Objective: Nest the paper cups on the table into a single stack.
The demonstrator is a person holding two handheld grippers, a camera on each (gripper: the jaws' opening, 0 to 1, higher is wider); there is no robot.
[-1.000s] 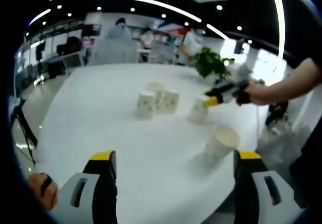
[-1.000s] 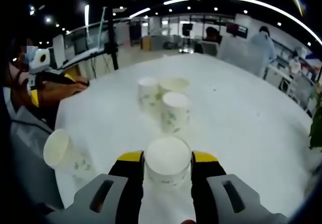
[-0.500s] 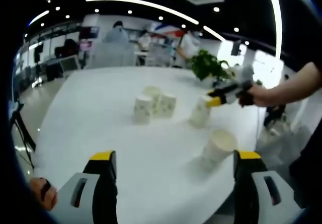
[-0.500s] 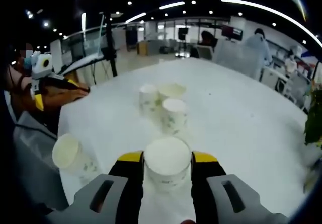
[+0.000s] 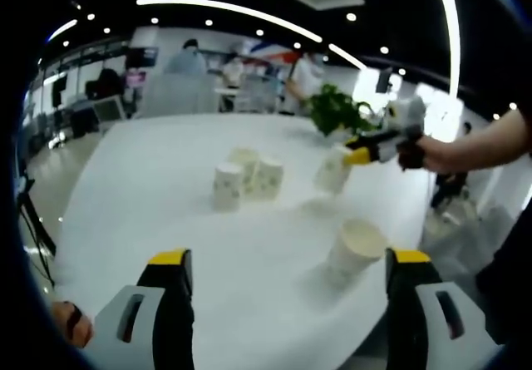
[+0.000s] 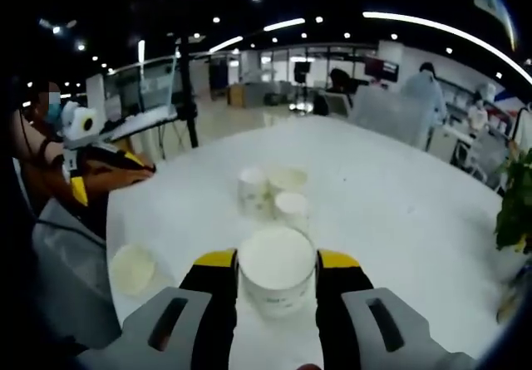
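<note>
In the right gripper view my right gripper (image 6: pixel 277 259) is shut on a white paper cup (image 6: pixel 277 285), held upright in the air above the white round table (image 6: pixel 399 220). Beyond it three cups (image 6: pixel 274 194) stand close together. One more cup (image 6: pixel 133 268) stands alone at the lower left. The left gripper view shows the right gripper (image 5: pixel 372 149) carrying that cup (image 5: pixel 332 173) above its shadow. My left gripper (image 5: pixel 288 258) is open with nothing between its jaws, low at the table's near edge. The lone cup (image 5: pixel 353 249) stands just left of its right jaw, and the cup cluster (image 5: pixel 243 176) sits mid-table.
A potted plant (image 5: pixel 337 108) stands at the table's far side, also seen as a plant (image 6: pixel 515 208) at the right edge. People work at desks beyond the table. The person's hand (image 6: pixel 104 166) holds the left gripper at the table's rim.
My right gripper has lifted its cup off the table and risen, so the cups below look smaller. The left gripper has stayed open and nearly still.
</note>
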